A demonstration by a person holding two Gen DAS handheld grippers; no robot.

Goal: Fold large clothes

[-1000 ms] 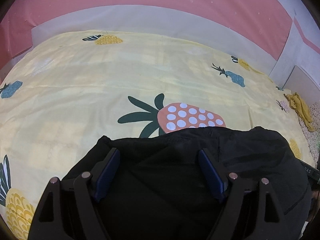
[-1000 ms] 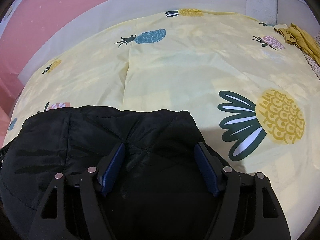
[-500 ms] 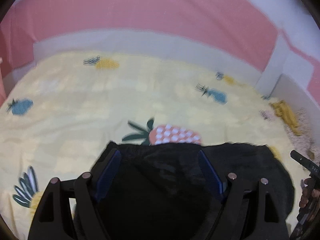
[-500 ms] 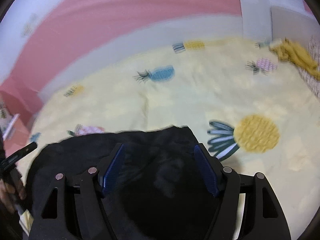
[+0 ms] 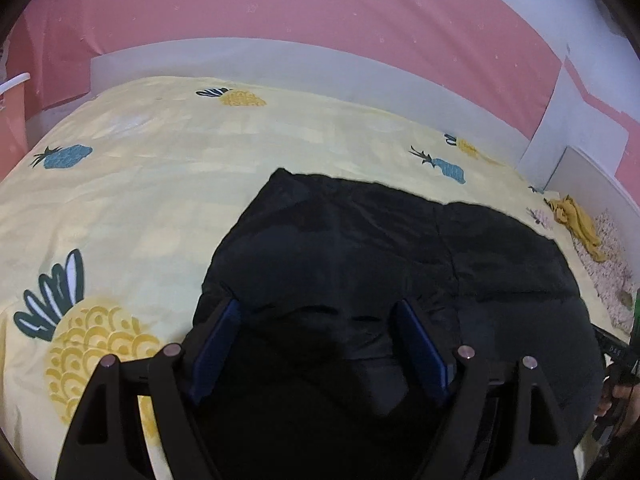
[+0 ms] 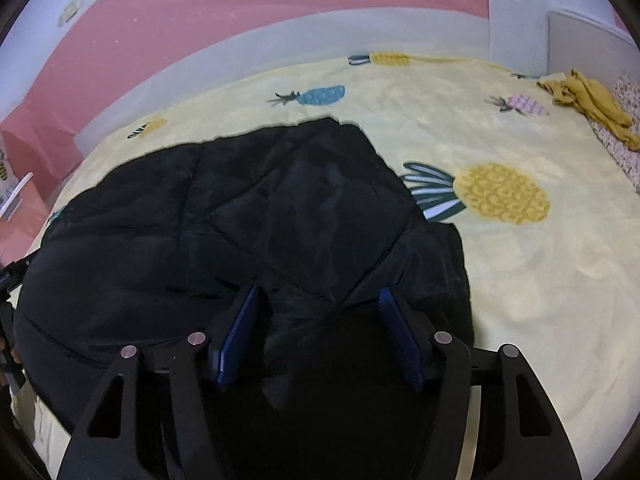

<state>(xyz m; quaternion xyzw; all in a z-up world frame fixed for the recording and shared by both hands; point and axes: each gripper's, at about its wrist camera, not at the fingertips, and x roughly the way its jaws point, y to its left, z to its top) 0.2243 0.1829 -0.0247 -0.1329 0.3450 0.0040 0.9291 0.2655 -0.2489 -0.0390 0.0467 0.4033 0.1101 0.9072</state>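
A large black padded garment (image 5: pixel 392 248) lies on a yellow pineapple-print bed sheet (image 5: pixel 160 184). It also shows in the right wrist view (image 6: pixel 240 216). My left gripper (image 5: pixel 318 312) hovers over the garment's near part, its blue-padded jaws wide apart with black fabric showing between them. My right gripper (image 6: pixel 318 300) hovers over the garment's right side, also with jaws apart over fabric. The near edge of the garment is hidden under both grippers.
A crumpled mustard-yellow cloth (image 6: pixel 588 100) lies at the bed's far right next to a speckled blanket (image 5: pixel 608 256). A white headboard edge and pink wall (image 5: pixel 280 8) bound the far side. A pink stand (image 6: pixel 20 200) sits left of the bed.
Both grippers have drawn back and risen, so more of the black garment shows lying spread on the sheet. Both stay open.
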